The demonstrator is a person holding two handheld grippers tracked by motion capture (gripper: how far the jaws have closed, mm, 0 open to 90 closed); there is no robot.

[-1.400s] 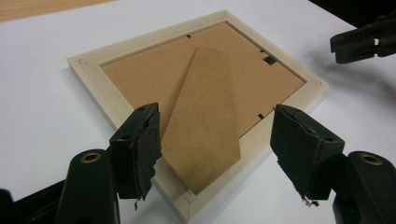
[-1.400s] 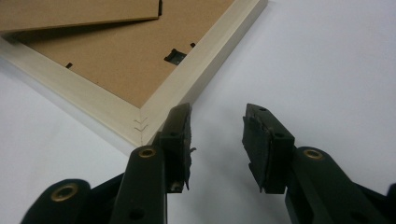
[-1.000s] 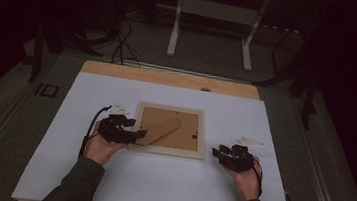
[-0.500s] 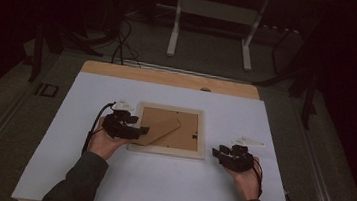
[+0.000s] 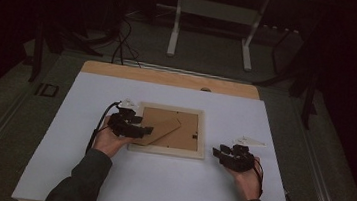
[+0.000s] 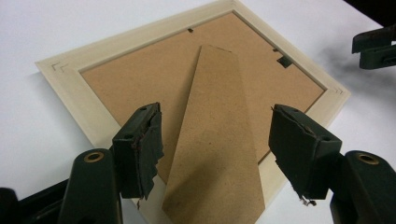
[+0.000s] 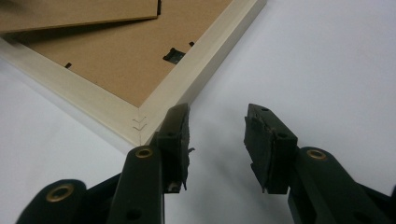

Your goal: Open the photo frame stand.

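Observation:
A pale wooden picture frame [image 5: 166, 150] lies face down on the white tabletop, brown backing up. Its brown fold-out stand [image 5: 163, 130] slants across the backing. My left gripper [image 5: 145, 130] is open over the frame's left side. In the left gripper view the jaws of the left gripper [image 6: 217, 140] straddle the stand's [image 6: 215, 93] wide end without pressing it. My right gripper [image 5: 219, 152] is open just off the frame's near right corner. In the right gripper view the right gripper [image 7: 217, 135] has nothing between its jaws, which have just opened a little further, beside the frame's rim [image 7: 201, 65].
A small white piece [image 5: 250, 141] lies on the tabletop [image 5: 157, 189] just beyond the right hand. A wooden strip [image 5: 169, 78] runs along the far edge. Farther off are a metal desk stand [image 5: 211, 28] and cables on the floor [image 5: 116, 49].
The left gripper has edged slightly to the right over the frame's left side. The right hand has kept still.

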